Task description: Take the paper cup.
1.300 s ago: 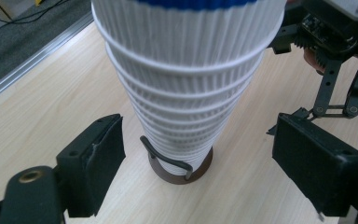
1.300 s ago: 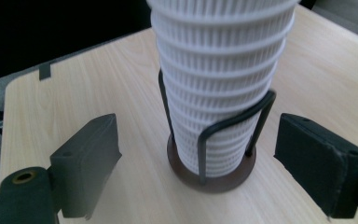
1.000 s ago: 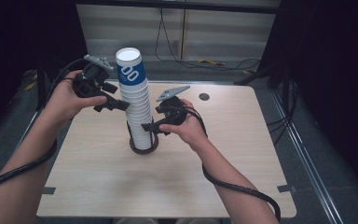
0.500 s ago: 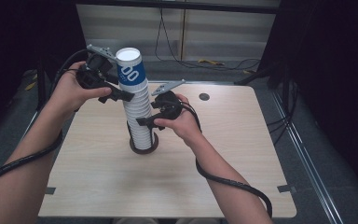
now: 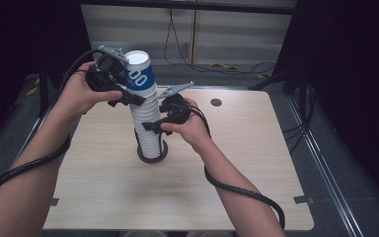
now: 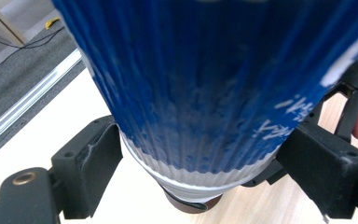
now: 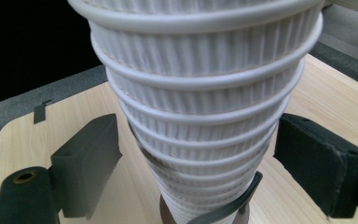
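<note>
Pale wooden table point(image 5: 103, 197) in a dark room, grey blinds behind, cables on the floor beyond. Near the table's middle, a tall stack of upturned white ribbed paper cups point(image 5: 148, 126), rising from a dark round base point(image 5: 152, 155). On top of the stack, a blue-banded cup point(image 5: 139, 76) with white print, also upside down.

Left gripper point(image 5: 123, 94) up high at the blue-banded cup, held level in the left hand point(image 5: 79, 94). Jaws either side of that cup at its lower rim, having just been opening; in the left gripper view, the left pad point(image 6: 98, 163) close against the ribbed wall, the right pad point(image 6: 317, 158) at the rim's edge. Cannot tell whether the pads press or merely lie alongside.

Right gripper point(image 5: 154, 126) lower down, at mid-height of the white stack, in the right hand point(image 5: 190, 128). Jaws spread wide around the stack; in the right gripper view, both pads point(image 7: 91, 156) standing clear of the cup rims, a gap on each side.

Small dark round mark point(image 5: 216, 102) on the tabletop to the right, well apart from the stack.
</note>
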A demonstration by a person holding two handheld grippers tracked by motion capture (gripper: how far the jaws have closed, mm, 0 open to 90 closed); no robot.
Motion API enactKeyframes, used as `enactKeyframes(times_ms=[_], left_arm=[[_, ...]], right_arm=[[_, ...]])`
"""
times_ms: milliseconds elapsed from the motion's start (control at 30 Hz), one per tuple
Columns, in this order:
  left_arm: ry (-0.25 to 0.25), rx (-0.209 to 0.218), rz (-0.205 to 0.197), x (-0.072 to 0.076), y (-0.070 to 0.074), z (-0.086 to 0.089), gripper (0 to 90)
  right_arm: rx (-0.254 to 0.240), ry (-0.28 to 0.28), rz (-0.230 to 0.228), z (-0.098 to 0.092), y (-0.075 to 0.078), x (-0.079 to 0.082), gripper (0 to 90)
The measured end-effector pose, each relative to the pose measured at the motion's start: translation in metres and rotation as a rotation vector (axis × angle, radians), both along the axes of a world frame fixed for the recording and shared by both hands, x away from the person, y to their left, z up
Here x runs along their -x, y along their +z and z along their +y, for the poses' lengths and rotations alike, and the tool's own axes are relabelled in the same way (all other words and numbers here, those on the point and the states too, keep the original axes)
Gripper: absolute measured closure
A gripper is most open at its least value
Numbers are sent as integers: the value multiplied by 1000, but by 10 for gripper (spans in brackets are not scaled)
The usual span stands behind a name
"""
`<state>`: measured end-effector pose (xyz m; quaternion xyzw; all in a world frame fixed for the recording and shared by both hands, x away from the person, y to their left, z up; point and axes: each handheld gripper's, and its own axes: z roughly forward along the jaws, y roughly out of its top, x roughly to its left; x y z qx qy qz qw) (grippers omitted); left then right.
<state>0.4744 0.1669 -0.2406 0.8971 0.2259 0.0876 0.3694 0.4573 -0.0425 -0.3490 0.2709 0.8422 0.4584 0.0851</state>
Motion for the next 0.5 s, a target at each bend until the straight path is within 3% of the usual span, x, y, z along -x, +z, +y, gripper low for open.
enactKeyframes(times_ms=[100,400,500], left_arm=[[-9,-9,1,-1,0,0,145],[0,27,12,-3,-2,-1,129],[32,56,19,-4,-2,-5,121]], right_arm=[[2,-1,0,1,0,0,133],[-14,-23,-11,2,0,0,165],[-28,-28,-11,2,0,-1,171]])
